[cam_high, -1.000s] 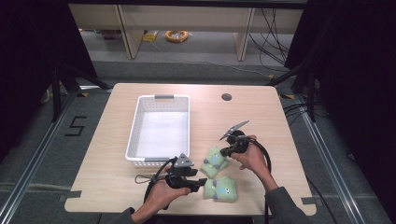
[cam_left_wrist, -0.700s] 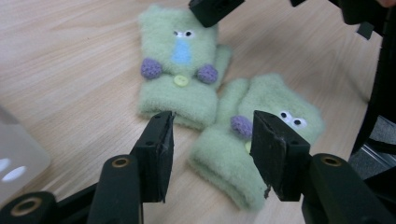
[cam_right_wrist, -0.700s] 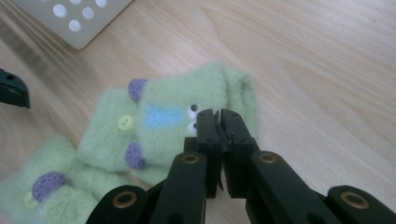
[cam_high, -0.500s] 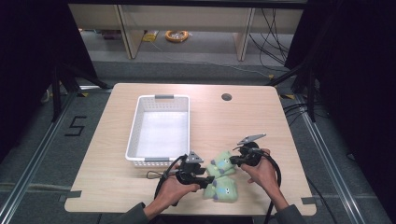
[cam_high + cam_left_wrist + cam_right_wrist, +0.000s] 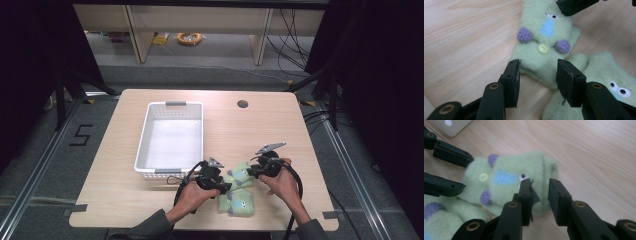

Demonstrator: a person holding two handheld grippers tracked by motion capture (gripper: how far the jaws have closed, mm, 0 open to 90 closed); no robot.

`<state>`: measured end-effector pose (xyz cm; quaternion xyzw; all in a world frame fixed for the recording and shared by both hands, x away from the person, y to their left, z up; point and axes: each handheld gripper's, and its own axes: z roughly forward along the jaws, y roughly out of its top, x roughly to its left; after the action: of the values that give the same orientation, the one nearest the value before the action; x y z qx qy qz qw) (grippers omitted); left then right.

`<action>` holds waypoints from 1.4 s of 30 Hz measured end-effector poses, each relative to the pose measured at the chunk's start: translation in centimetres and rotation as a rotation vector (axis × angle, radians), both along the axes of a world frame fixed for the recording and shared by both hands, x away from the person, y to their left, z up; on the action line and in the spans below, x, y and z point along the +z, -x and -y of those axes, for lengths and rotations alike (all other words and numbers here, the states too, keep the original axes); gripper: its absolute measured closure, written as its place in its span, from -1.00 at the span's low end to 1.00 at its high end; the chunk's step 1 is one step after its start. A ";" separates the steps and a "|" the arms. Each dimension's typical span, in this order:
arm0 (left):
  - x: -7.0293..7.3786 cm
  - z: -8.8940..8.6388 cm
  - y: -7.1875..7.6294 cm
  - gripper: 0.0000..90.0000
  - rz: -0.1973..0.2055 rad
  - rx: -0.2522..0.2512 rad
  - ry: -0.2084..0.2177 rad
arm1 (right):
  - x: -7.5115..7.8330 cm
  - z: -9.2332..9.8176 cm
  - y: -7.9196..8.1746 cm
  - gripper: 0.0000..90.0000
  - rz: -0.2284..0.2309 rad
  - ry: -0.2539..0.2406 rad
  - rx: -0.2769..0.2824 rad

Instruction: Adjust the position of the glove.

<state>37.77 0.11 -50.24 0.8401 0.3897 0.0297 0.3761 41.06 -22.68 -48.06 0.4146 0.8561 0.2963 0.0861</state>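
Observation:
Two fuzzy green mittens with monster faces lie near the table's front edge. The upper mitten (image 5: 241, 171) (image 5: 541, 42) (image 5: 506, 177) has purple bumps and a yellow button. The lower mitten (image 5: 238, 203) (image 5: 604, 75) (image 5: 439, 220) lies beside it. My left gripper (image 5: 227, 188) (image 5: 538, 66) straddles the upper mitten's cuff; its jaws have just been closing, and the pads stand a little clear of the cloth. My right gripper (image 5: 250, 173) (image 5: 540, 183) is at the mitten's other end; its jaws have just been opening, with fuzzy cloth in the gap.
A white slatted basket (image 5: 150, 131) stands just behind and left of the left hand. A round hole (image 5: 242, 104) is in the tabletop at the back. Bare wood lies to the right of the right hand. The table's front edge (image 5: 200, 226) runs close below the mittens.
The left hand has moved right onto the upper mitten. The right hand has drawn back toward the front edge, and its jaws have parted on the mitten's end.

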 end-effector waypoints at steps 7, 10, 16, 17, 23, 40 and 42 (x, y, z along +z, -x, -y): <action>-0.1 0.7 -0.5 0.25 0.015 0.012 -0.021 | -0.7 0.4 -0.5 0.53 -0.027 -0.026 -0.016; -0.1 0.9 -0.3 0.28 0.023 0.010 -0.023 | -0.8 0.6 -0.6 0.59 -0.050 -0.035 -0.016; -0.2 1.2 0.0 0.52 0.029 -0.001 -0.022 | -0.9 0.4 -0.4 0.73 -0.055 -0.034 0.001; -0.2 1.3 0.0 0.60 0.040 -0.005 -0.021 | -0.9 0.4 -0.4 0.75 -0.060 -0.033 0.002; -0.1 1.0 0.1 0.88 0.047 -0.028 0.001 | -0.7 0.3 0.0 0.83 -0.054 -0.031 0.004; 4.2 -1.4 3.0 0.91 0.115 -0.096 0.108 | 4.8 0.8 4.5 0.86 0.057 -0.140 0.022; 4.0 -1.6 3.7 0.90 0.085 -0.100 0.123 | 4.7 0.6 5.6 0.86 0.068 -0.147 0.026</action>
<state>34.04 1.69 -46.24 0.8319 0.3321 0.0226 0.4441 35.49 -23.27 -43.36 0.3983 0.8340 0.3734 0.0805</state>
